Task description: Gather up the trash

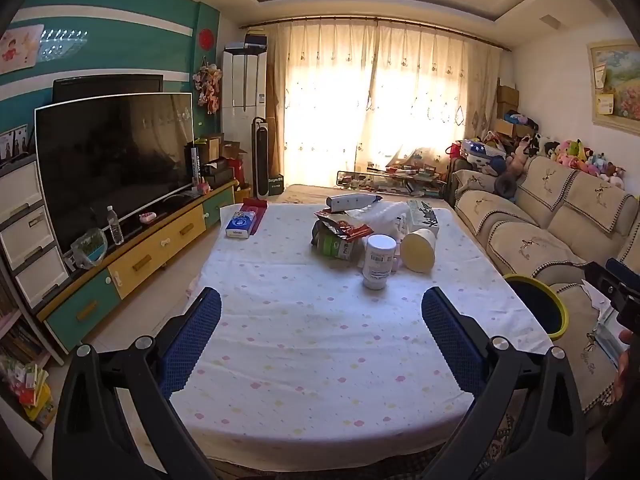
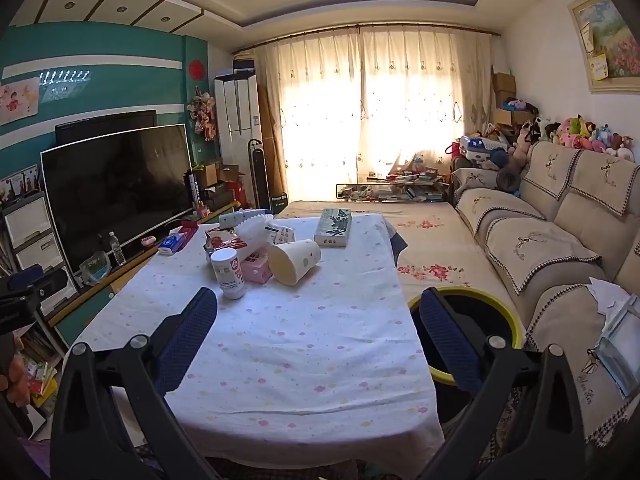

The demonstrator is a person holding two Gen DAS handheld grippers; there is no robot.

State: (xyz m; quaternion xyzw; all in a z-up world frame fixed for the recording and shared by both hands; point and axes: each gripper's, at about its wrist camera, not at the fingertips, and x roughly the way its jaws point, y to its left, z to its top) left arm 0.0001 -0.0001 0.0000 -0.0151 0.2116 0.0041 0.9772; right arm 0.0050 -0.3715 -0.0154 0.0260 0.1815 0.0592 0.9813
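Left gripper (image 1: 320, 328) and right gripper (image 2: 318, 332): jaws wide apart, nothing between them, both above the near part of the table (image 1: 304, 380). Trash pile far ahead of the jaws: white bottle (image 1: 378, 256) upright in front, cream cup (image 1: 419, 249) on its side just beside it, snack wrappers (image 1: 342, 229) behind. Bin (image 2: 516, 322) beside the table, partly behind the right jaw in the right view. Risks, as a judgement: easy to knock over the tall bottle on approach; cup likely to roll away under a one-sided push; thin wrappers likely to slip out of a wide grip; cloth possibly caught and dragged.
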